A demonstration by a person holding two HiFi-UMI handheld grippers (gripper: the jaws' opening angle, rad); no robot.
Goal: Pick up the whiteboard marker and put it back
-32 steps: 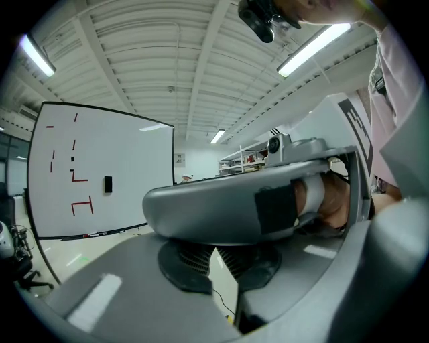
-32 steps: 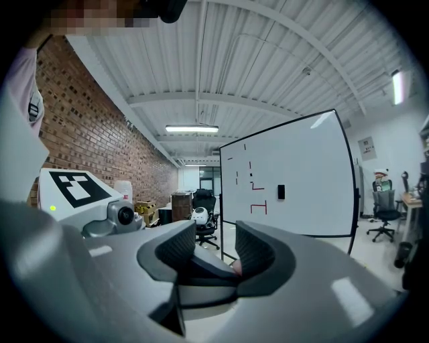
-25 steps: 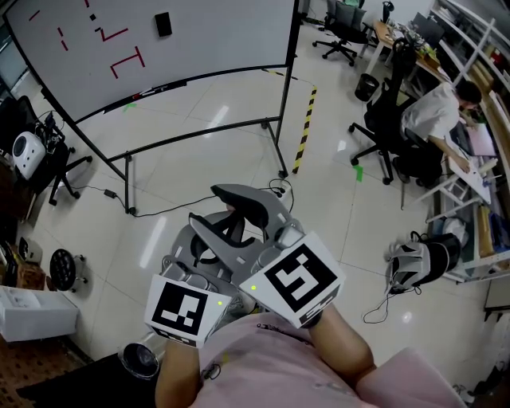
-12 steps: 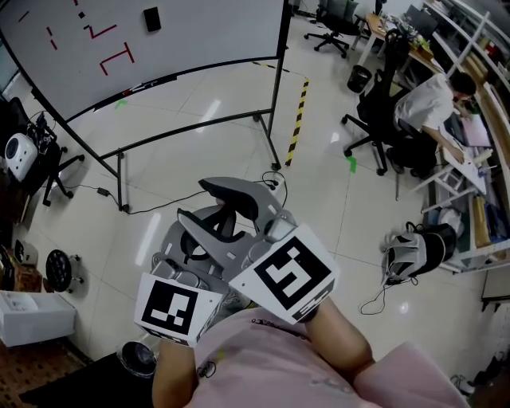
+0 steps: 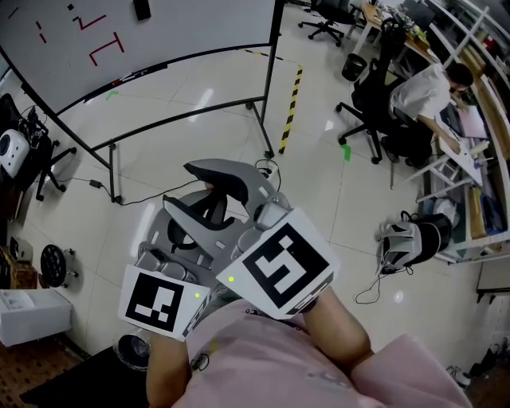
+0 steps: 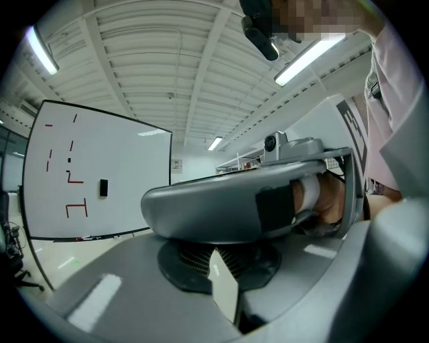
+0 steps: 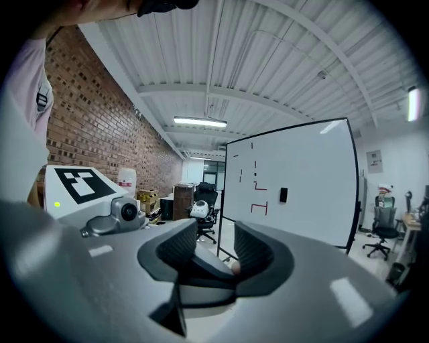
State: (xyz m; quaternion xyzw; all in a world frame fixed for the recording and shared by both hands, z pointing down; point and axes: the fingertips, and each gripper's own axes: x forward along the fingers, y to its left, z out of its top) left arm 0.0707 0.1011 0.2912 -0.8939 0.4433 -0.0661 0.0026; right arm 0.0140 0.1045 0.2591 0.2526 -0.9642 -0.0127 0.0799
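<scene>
Both grippers are held close to the person's chest, crossed over each other. My right gripper (image 5: 209, 195) (image 7: 214, 251) lies on top, open, with nothing gripped between its pads. My left gripper (image 5: 175, 239) (image 6: 218, 268) sits beneath it, shut and empty. The whiteboard (image 5: 183, 24) (image 6: 100, 181) (image 7: 295, 181) stands well ahead on a wheeled frame, with red marks and a black eraser (image 5: 142, 9) on it. Small dark and red items on its tray ledge (image 5: 127, 77) are too small to identify. No marker shows clearly.
A seated person (image 5: 426, 88) works at a desk on the right, with office chairs (image 5: 374, 103) around. Yellow-black floor tape (image 5: 288, 111) runs past the board's leg. A cable (image 5: 135, 199) trails on the tiles. A bag (image 5: 418, 239) lies at the right and a white box (image 5: 28, 315) at the left.
The head view has shifted, so the whiteboard now sits further up and left in it. Both grippers keep their crossed pose at the chest, jaws unchanged.
</scene>
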